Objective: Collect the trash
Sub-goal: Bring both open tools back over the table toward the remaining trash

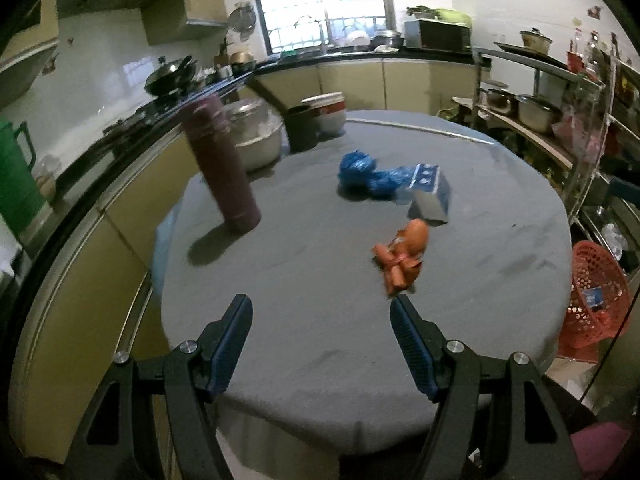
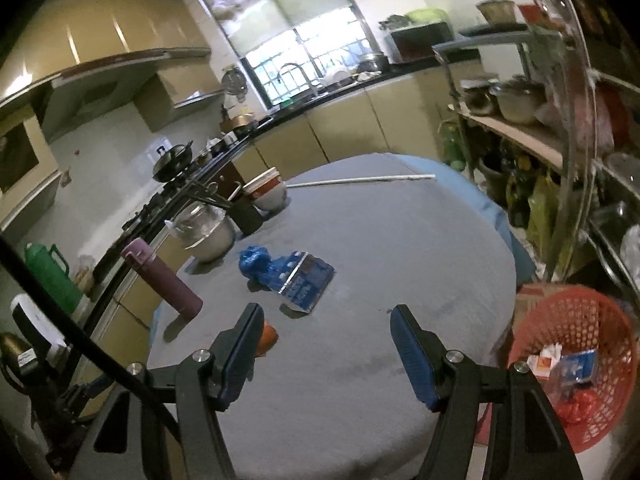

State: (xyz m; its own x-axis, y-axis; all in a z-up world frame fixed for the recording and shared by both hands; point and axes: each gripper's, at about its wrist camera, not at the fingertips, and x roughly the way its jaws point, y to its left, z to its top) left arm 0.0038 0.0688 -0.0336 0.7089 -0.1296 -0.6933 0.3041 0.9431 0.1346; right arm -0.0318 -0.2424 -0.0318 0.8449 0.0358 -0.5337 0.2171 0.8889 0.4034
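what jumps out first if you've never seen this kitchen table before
Bright litter on the grey table: an orange wrapper nearest the open left gripper, with a crumpled blue bag and a blue packet beyond. A purple flask stands at the left, and a red basket holding trash sits beside the table.

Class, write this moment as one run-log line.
left gripper: open, empty | right gripper: open, empty | table: orange wrapper, blue bag, blue packet | red basket: some trash
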